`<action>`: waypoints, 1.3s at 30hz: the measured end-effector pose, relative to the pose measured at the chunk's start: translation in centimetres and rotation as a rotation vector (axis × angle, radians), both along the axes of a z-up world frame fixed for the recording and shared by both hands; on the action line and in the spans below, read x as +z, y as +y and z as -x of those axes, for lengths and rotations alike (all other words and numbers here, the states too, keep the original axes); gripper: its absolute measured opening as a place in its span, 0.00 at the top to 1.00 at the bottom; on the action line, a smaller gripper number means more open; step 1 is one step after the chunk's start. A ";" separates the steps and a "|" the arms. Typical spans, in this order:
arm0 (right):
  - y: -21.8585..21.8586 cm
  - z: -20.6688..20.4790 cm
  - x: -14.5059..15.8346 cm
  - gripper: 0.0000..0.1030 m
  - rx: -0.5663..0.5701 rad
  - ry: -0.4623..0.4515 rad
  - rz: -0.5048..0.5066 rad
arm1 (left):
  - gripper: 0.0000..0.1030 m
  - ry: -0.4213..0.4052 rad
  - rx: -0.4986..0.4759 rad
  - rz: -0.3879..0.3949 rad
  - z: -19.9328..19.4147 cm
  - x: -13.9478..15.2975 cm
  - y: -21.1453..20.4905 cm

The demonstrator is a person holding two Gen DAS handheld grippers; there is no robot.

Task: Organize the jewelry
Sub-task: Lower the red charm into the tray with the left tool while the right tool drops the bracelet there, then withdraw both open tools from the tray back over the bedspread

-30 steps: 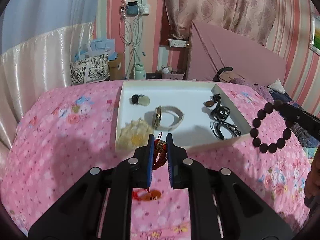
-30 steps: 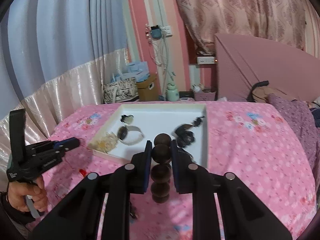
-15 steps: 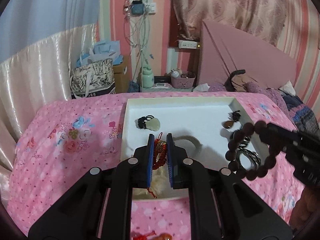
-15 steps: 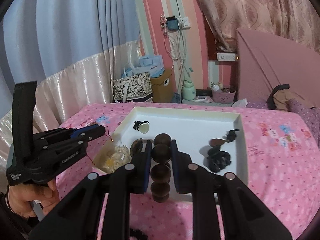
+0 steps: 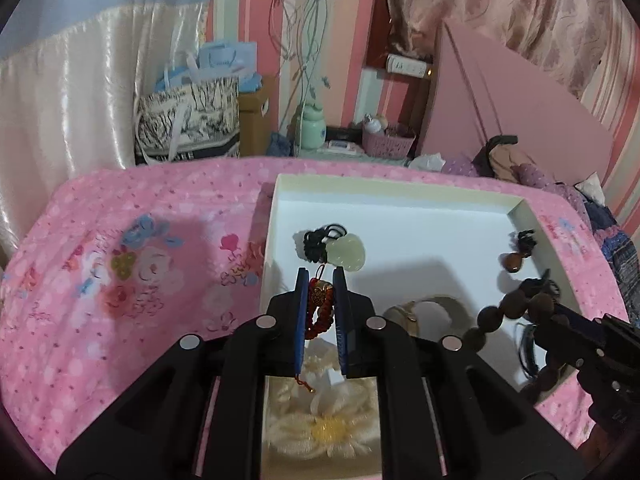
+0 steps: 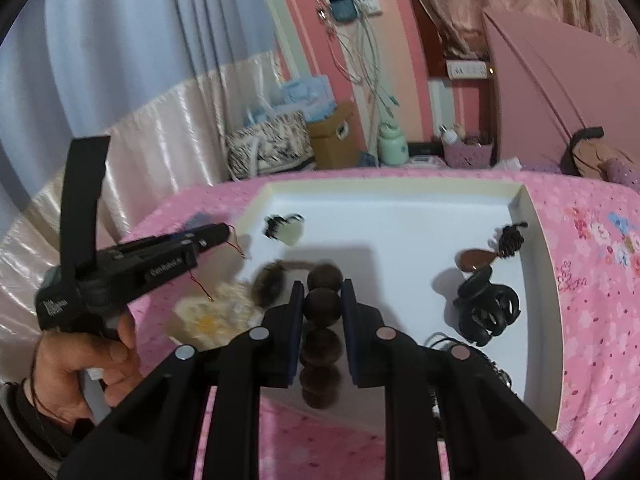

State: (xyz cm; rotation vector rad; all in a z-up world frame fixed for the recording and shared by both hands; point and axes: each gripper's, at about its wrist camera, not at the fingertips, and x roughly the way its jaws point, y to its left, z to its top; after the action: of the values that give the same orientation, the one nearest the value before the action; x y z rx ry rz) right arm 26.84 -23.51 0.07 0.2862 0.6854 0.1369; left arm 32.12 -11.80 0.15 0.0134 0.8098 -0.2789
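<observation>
A red beaded bracelet [image 5: 320, 309] was pinched in the left gripper [image 5: 320, 312] and a dark wooden bead bracelet [image 6: 322, 300] clamped in the right gripper [image 6: 322, 304], both held over the white tray [image 6: 536, 280], seemingly for dropping in, where a jade pendant [image 5: 345, 255], watch [image 5: 416, 312] and black hair ties [image 6: 486, 312] crowded the floor.

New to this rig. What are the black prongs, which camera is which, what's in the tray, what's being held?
No robot here: a person holds a two-finger gripper in each hand, each with a fisheye camera looking along its fingers. In the left wrist view, the left gripper is shut on a red beaded bracelet. In the right wrist view, the right gripper is shut on a dark wooden bead bracelet. Below both, a white tray on a pink floral cloth holds a pale green pendant, a cream flower piece and black hair ties.
</observation>
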 end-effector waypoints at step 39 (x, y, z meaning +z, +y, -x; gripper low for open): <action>-1.5 2.7 2.5 0.39 -0.211 -0.072 0.341 | 0.15 -0.089 -0.069 0.033 3.1 2.4 0.4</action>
State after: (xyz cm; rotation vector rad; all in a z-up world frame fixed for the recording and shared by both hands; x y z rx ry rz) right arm 24.19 -25.00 2.57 0.0244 0.5911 -0.1700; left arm 28.97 -11.38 2.50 0.0231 0.7171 -0.3547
